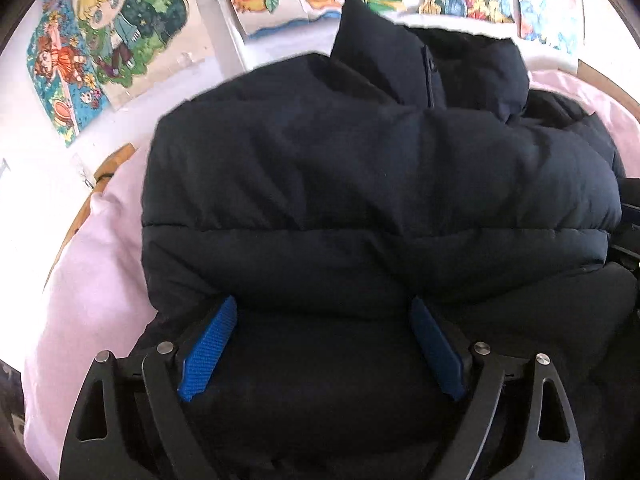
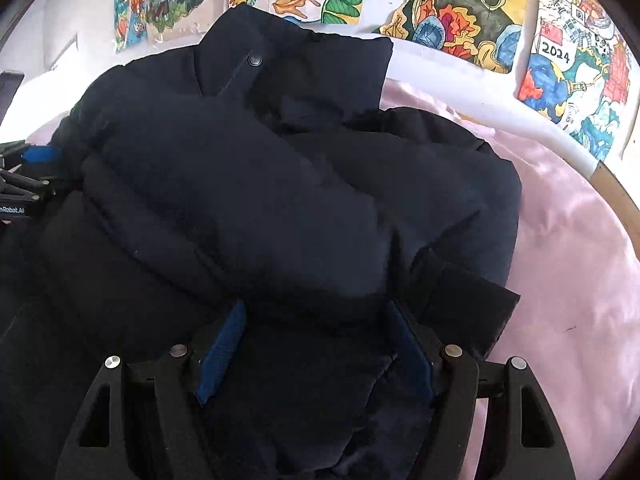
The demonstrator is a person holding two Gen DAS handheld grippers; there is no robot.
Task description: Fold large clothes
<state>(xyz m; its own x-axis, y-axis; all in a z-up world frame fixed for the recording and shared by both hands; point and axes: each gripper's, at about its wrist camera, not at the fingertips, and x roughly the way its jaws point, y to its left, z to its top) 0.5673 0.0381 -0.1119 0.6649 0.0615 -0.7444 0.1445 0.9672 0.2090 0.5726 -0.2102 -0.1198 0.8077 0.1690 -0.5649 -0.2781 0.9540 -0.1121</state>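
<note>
A dark navy puffer jacket (image 1: pixel 360 168) lies bunched on a pink sheet (image 1: pixel 92 280), collar toward the wall. My left gripper (image 1: pixel 324 312) has its blue pads wide apart, with a thick fold of the jacket bulging between them. In the right wrist view the same jacket (image 2: pixel 256 184) fills the middle, with a snap button (image 2: pixel 254 61) on the collar. My right gripper (image 2: pixel 316 312) also stands wide, with jacket fabric between its pads. The left gripper (image 2: pixel 36 160) shows at the left edge of the right wrist view.
The pink sheet (image 2: pixel 568 264) covers a bed with a wooden rim (image 2: pixel 618 188). Colourful drawings (image 1: pixel 104 40) hang on the white wall behind, and more show in the right wrist view (image 2: pixel 452 12).
</note>
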